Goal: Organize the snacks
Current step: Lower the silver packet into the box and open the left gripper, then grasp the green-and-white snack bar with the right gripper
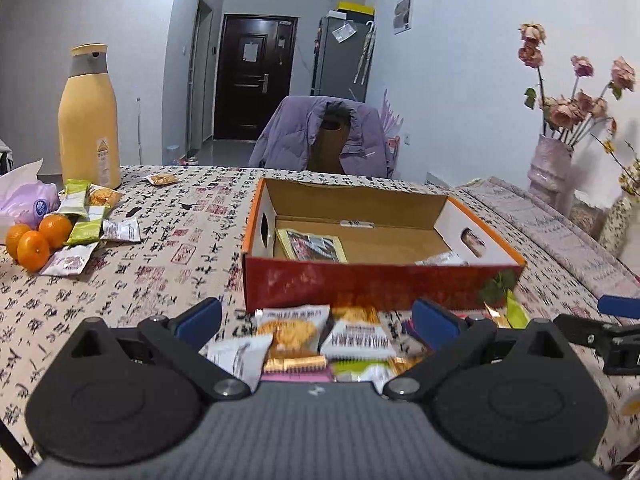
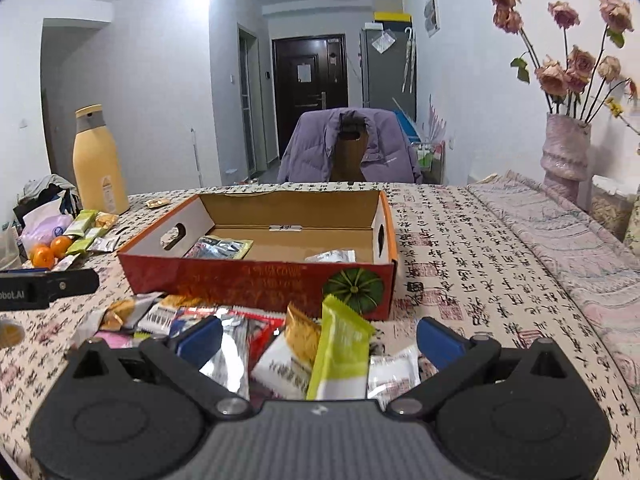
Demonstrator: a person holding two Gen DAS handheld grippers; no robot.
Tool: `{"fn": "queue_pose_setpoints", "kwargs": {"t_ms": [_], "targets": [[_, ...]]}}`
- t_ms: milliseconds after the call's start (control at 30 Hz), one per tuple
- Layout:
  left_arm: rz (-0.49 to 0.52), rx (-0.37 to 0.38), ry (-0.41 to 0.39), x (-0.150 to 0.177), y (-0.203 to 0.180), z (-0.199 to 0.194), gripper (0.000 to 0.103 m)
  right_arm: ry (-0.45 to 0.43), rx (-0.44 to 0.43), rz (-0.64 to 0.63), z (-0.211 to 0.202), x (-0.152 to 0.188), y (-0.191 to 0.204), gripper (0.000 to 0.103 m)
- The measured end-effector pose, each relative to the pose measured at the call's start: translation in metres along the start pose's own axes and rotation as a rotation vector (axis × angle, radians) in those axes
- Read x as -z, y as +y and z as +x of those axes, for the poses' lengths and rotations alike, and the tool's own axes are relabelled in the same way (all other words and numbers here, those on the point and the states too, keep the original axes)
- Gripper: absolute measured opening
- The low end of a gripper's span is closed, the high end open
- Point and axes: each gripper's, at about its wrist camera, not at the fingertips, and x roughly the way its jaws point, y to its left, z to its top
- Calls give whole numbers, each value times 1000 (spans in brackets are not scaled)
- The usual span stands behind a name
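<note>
Mostly crinkly foil snack pkts point(image 2: 320, 356), cardboard box point(image 2: 260, 276)

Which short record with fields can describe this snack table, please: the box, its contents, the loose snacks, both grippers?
box: open cardboard box, mid-table
in box: dark packet, silver packet
near pile: mixed snack packets in front of box
far pile: packets beside oranges
left gripper: open over near pile
right gripper: open, green packet between fingers, not clamped
</note>
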Motion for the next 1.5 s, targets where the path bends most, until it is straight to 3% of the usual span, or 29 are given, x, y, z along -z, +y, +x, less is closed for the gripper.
{"fn": "queue_pose_setpoints", "kwargs": {"t_ms": [633, 933, 1000, 1100, 1433, 1500], "targets": [[19, 26, -32, 56, -1, -26, 103, -15, 20, -23, -26, 61, 9, 100], [13, 28, -14, 57, 0, -20, 103, 40, 2, 58, 2, 47, -11, 80], [16, 27, -16, 56, -1, -20, 103, 66, -4, 77, 13, 43, -15, 66], [21, 28, -21, 55, -1, -20, 103, 112, -23, 122, 30, 37, -24, 55], [11, 41, -12, 54, 1, -16, 103, 139, -39, 168, 46, 41, -33, 50], [10, 45, -8, 54, 1, -15, 103, 131, -34, 146, 44, 42, -30, 39]]}}
